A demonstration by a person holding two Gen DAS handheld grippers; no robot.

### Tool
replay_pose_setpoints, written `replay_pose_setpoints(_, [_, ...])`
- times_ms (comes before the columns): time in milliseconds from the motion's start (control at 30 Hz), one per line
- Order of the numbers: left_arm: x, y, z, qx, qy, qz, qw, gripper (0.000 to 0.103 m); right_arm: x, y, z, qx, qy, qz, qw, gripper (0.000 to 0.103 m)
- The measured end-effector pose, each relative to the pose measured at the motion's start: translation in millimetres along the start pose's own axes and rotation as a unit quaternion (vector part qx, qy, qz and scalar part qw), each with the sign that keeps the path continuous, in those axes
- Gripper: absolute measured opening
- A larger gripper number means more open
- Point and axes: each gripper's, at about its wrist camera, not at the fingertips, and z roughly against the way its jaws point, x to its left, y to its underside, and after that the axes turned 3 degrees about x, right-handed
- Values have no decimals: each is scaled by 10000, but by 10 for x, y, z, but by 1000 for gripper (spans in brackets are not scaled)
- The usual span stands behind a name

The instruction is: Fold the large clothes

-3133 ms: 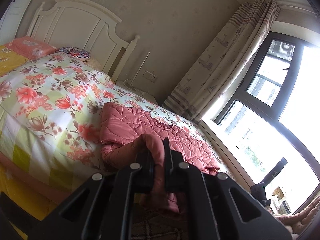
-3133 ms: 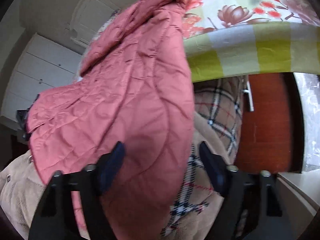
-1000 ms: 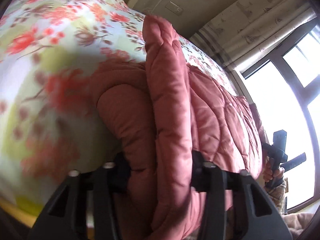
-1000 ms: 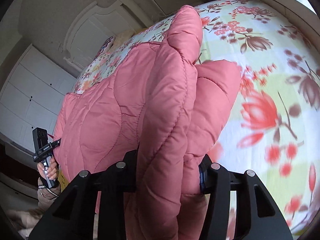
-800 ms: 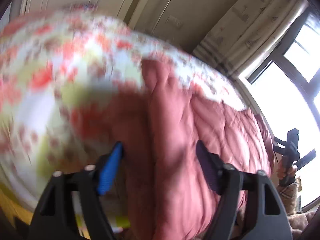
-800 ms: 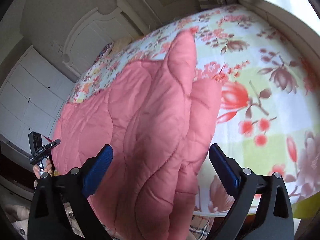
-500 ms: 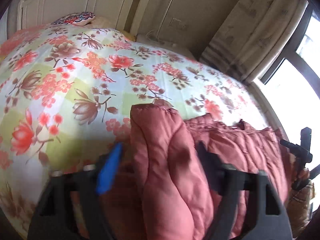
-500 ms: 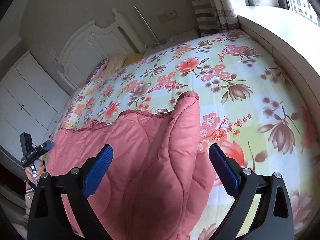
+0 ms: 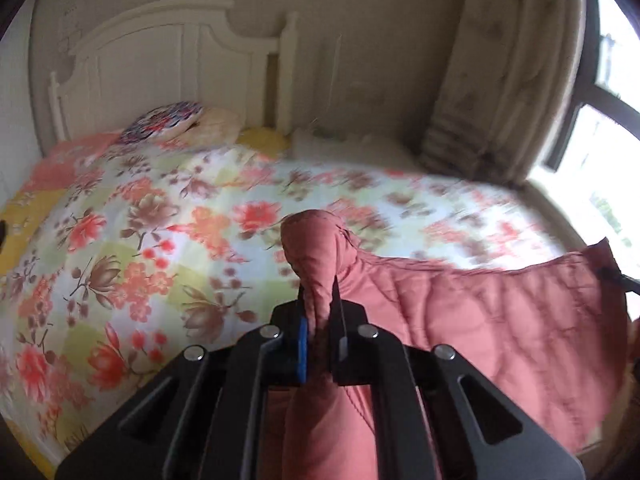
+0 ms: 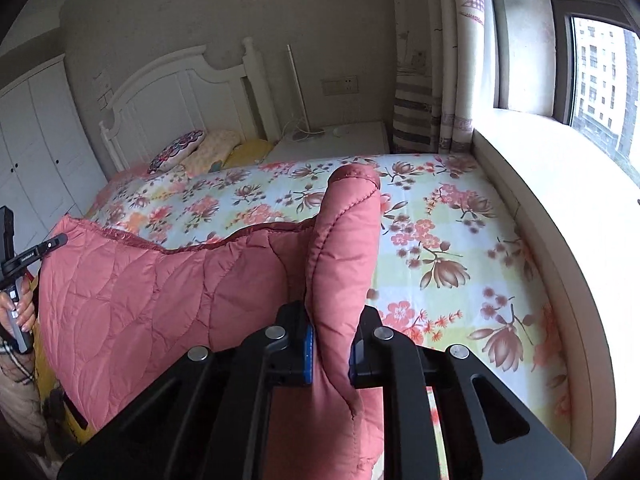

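Both grippers are clamped on the pink quilted coat: our left gripper (image 9: 319, 320) pinches a thin bunch of its edge, jaws nearly together, and our right gripper (image 10: 330, 344) squeezes a thicker padded fold. The coat (image 10: 160, 292) hangs stretched between the two grips over the near edge of the bed (image 10: 440, 240), its top hem running roughly straight from one gripper across to the other; in the right wrist view our left hand (image 10: 18, 312) and its handle show at the far end of that span. We judge this as the lift-and-spread step: garment up and held taut, nothing laid flat yet. Next move calls for carrying both grips forward together over the floral bedspread (image 9: 160, 240), keeping the hem tight so the body drops without bunching, then lowering it flat before any fold. Watch that the thin left pinch doesn't slip under the coat's weight. Further back: pillows (image 10: 188, 148) at the white headboard (image 9: 160, 60), a nightstand (image 10: 340, 140) beside them, striped curtain (image 10: 440, 80) and window (image 10: 600, 60) on the right.
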Motion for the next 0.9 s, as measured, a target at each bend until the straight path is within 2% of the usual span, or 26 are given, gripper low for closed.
replay_pose_setpoints(100, [48,223,-741,558,-492,-47,9972,9,-141,24,-715,636,229,-339,9971,17])
replay_pose_setpoints(133, [67,302,-877,695,-493,-10,9964,9,-193,122,-1011,911,366,-397,9944,17])
replay_pose_setpoints(167, [121,365,-1013,901,-392,156,9950,9,-235,203,-1170,1046,325,-474,9929,17])
replay_pose_setpoints(200, [155,359,-1006,894,-350,252,9951,12,-298,282,-1253,916,122,-635,9937,17])
replay_pose_setpoints(267, [186,343,-946,805,-432,281,9954,17,-412,296,-1192,819,-111,-923,9923,18])
replay_pose_setpoints(300, [181,354,-950,850,-484,259,9949,25,-440,291,-1161,810,-98,-965,9920,19])
replay_pose_setpoints(333, [180,364,-956,881,-566,256,9942,29,-442,284,-1131,818,-90,-960,9920,20])
replay_pose_setpoints(400, [210,371,-953,886,-745,337,9927,44,-466,244,-1028,870,81,-986,9913,24])
replay_pose_setpoints(500, [257,363,-971,935,-712,457,9920,49,-366,137,-701,517,319,-1013,9930,28])
replay_pose_setpoints(533, [253,352,-976,948,-719,486,9917,51,-262,97,-556,331,364,-898,9947,44])
replay_pose_setpoints(567, [263,356,-969,958,-723,525,9914,53,-99,47,-389,87,476,-694,9964,80])
replay_pose_setpoints(600, [281,359,-968,966,-709,562,9912,55,70,10,-247,-202,504,-458,9975,99])
replay_pose_setpoints(667, [310,358,-981,986,-686,649,9906,59,433,-49,1,-769,566,206,9952,99])
replay_pose_setpoints(733, [349,365,-990,1019,-677,783,9894,66,698,-111,131,-1000,720,470,9913,99])
replay_pose_setpoints(833, [444,380,-992,1014,-473,1033,9883,70,993,-167,157,-927,65,621,9937,99])
replay_pose_setpoints(900, [444,382,-993,1016,-492,1036,9882,72,1206,-113,13,-647,-82,877,9940,99])
